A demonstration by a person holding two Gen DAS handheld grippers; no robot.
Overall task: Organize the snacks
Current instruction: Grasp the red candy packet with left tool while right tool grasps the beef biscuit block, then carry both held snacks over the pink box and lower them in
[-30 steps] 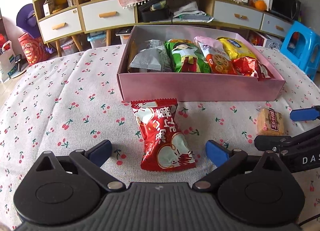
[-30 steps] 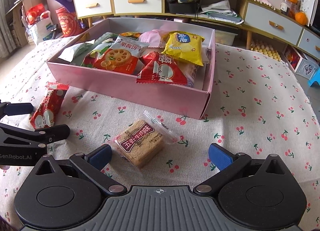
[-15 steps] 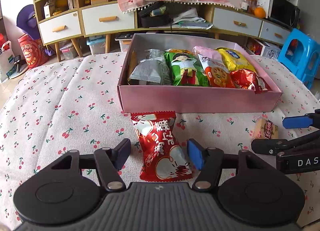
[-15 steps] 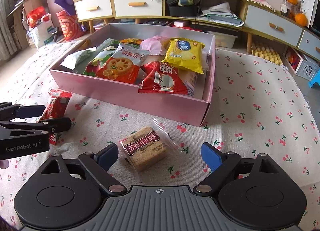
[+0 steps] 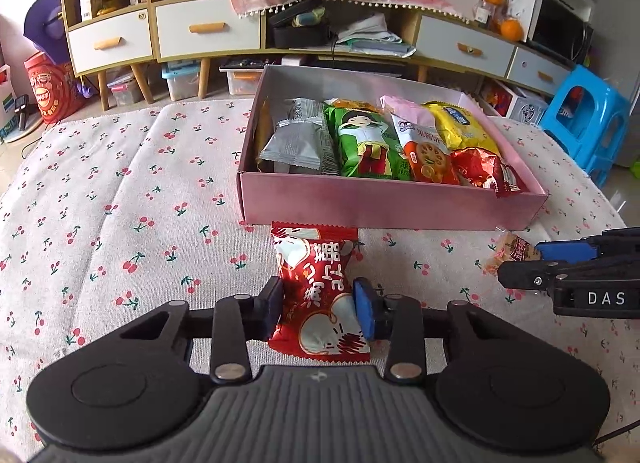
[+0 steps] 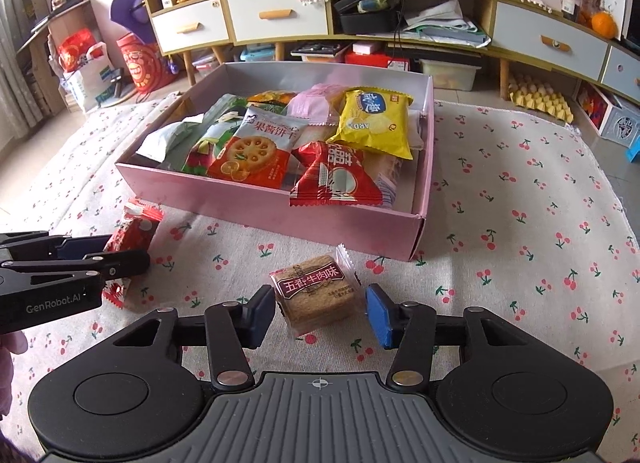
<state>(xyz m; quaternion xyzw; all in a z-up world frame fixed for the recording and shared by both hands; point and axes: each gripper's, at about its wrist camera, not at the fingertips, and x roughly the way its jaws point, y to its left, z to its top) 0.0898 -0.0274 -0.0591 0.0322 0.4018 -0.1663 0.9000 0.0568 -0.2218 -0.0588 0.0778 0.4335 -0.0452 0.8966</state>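
Both grippers are down on the cherry-print surface (image 5: 120, 191), just in front of the pink box (image 5: 392, 207), and this looks like the pick-up step. The left gripper (image 5: 318, 309) has its fingers pressed against both sides of the red packet (image 5: 320, 295), which lies just short of the box's near wall. That's a grip, I'd say. The right gripper (image 6: 320, 313) straddles the brown biscuit (image 6: 314, 295) in its clear wrapper, also just in front of the box; the fingers are half-closed, one about touching, the other with a gap. Not clamped yet.

Next call: finish the right-hand squeeze, lift both clear of the near wall, and drop them in. The box is already crowded with packets, so finding a free spot matters.

Writing: the biscuit's label reads 五香牛肉味. An orange packet (image 6: 256, 151) in the box says 果酱饼干. "GenRobot.AI" and "DAS" show on the gripper bodies.
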